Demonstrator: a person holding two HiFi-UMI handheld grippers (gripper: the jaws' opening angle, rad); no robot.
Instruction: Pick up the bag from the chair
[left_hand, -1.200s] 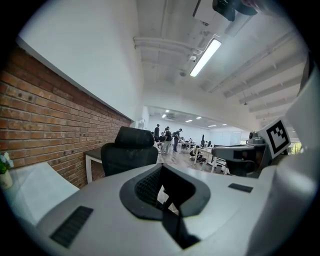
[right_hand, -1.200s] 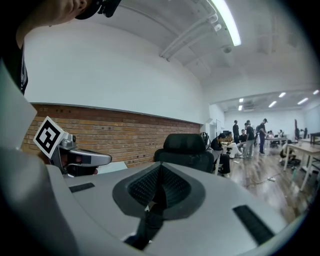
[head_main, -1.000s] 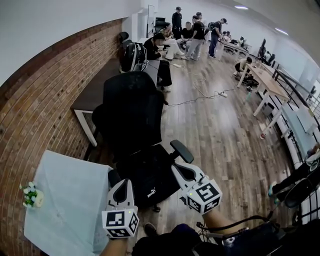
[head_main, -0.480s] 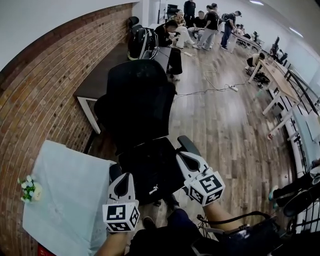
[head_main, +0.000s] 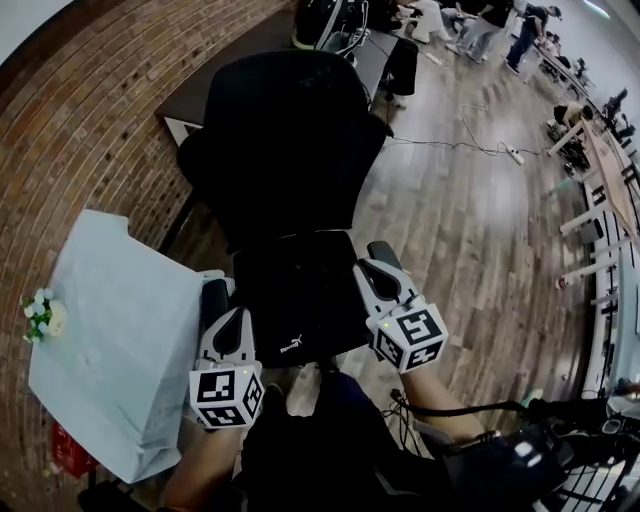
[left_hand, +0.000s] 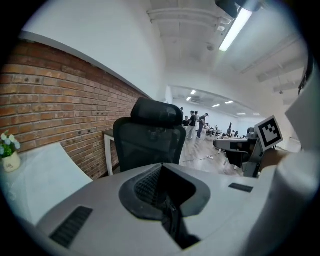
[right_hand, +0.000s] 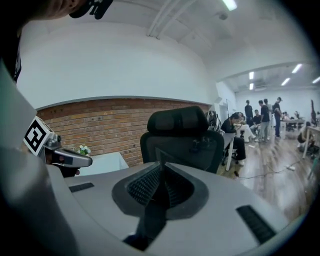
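Observation:
A black bag (head_main: 300, 300) with a small white logo lies flat on the seat of a black office chair (head_main: 285, 140). My left gripper (head_main: 231, 314) is at the seat's front left corner, beside the bag. My right gripper (head_main: 373, 270) is over the seat's right edge by the armrest. Both are shut with nothing between the jaws. In the left gripper view the left gripper (left_hand: 161, 167) points at the chair back (left_hand: 150, 137). The right gripper (right_hand: 161, 167) faces the chair back (right_hand: 182, 137) too. The jaws' bodies hide the bag in both gripper views.
A table with a pale cloth (head_main: 120, 350) and a small flower pot (head_main: 40, 318) stands at my left, against the brick wall (head_main: 90, 130). A dark desk (head_main: 240, 60) is behind the chair. Wooden floor (head_main: 470, 220) with a cable stretches right; people are at the far end.
The head view has tipped further down and come closer to the chair. Both grippers have drawn in towards the seat, the left one shifting left, and they stay shut.

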